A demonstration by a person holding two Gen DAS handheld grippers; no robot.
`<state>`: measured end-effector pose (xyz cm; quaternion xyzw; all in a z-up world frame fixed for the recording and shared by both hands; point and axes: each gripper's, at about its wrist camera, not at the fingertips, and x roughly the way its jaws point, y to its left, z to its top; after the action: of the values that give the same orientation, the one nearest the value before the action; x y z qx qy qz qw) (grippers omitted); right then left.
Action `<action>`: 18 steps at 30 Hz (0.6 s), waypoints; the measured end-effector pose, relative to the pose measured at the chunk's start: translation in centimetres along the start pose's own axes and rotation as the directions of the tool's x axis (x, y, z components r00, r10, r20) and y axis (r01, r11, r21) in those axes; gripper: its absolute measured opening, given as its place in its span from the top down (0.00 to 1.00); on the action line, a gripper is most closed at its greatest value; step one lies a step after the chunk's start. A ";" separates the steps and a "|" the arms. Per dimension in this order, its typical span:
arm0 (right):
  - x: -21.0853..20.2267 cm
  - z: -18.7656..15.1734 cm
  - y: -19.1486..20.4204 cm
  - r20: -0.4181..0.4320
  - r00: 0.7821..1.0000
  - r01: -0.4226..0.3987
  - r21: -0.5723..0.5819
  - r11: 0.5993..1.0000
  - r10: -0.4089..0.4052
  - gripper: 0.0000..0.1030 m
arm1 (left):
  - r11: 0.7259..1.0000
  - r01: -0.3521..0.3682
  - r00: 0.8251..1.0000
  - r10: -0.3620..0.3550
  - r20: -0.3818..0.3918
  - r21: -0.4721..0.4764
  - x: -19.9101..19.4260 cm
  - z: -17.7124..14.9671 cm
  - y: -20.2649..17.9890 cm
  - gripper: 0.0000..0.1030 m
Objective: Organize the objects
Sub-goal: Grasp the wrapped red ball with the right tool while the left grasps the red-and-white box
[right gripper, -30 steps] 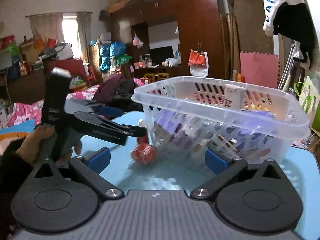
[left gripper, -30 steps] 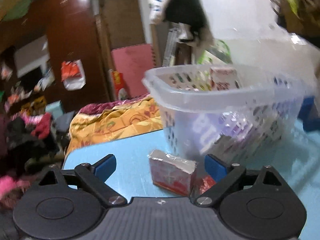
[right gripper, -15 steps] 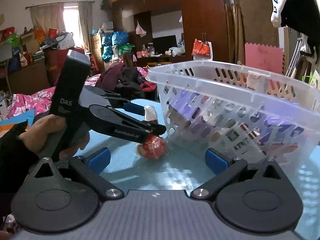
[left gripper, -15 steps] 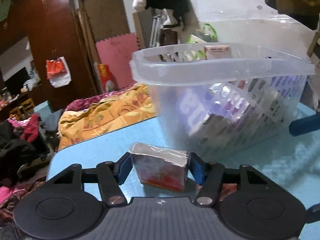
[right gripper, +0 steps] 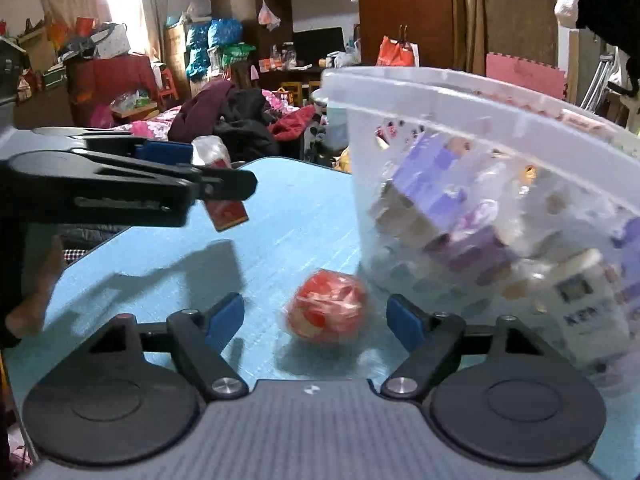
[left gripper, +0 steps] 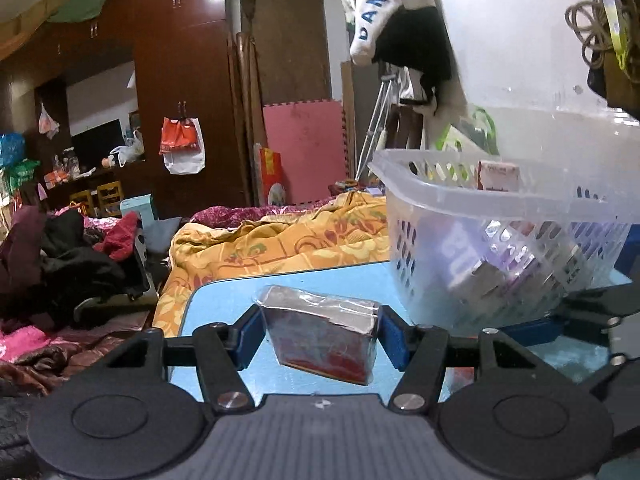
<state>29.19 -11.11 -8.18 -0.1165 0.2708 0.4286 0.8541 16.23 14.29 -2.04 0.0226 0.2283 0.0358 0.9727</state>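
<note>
Clamping a red foil-wrapped box point(left gripper: 325, 334) between its blue pads above the blue table point(left gripper: 224, 296), the left gripper point(left gripper: 320, 336) hangs beside the clear basket point(left gripper: 472, 196), while the right gripper point(right gripper: 316, 320), jaws closing yet clear of it, straddles a red wrapped ball point(right gripper: 326, 306) by the basket's foot.

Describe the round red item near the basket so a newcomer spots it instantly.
Start at the blue table and find the clear basket. Just beside its near wall lies the ball, between the closing jaws of the right hand-held gripper. It is the only round thing, red and wrapped in clear film; the other red item is a box.
</note>
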 end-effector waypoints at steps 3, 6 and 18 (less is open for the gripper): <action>0.3 0.0 0.3 0.003 1.000 0.029 -0.008 1.000 -0.029 0.28 | 1.000 -0.006 1.000 0.006 0.002 -0.003 -0.2 -0.3 0.1 0.38; 0.1 -0.3 0.1 -0.012 0.999 0.036 -0.027 0.999 -0.037 0.51 | 1.000 0.002 1.000 -0.001 0.016 -0.011 -0.6 -0.5 -0.1 0.38; -12.7 -7.1 -4.4 0.163 0.986 0.015 -0.021 1.000 -0.011 0.54 | 0.989 0.150 0.974 -0.146 0.172 -0.006 -6.5 -3.0 -5.4 0.38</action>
<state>23.91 -25.32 -7.07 -0.0924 0.1943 0.4340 0.8749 9.37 8.47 -2.20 -0.0007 0.1447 -0.0367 0.9888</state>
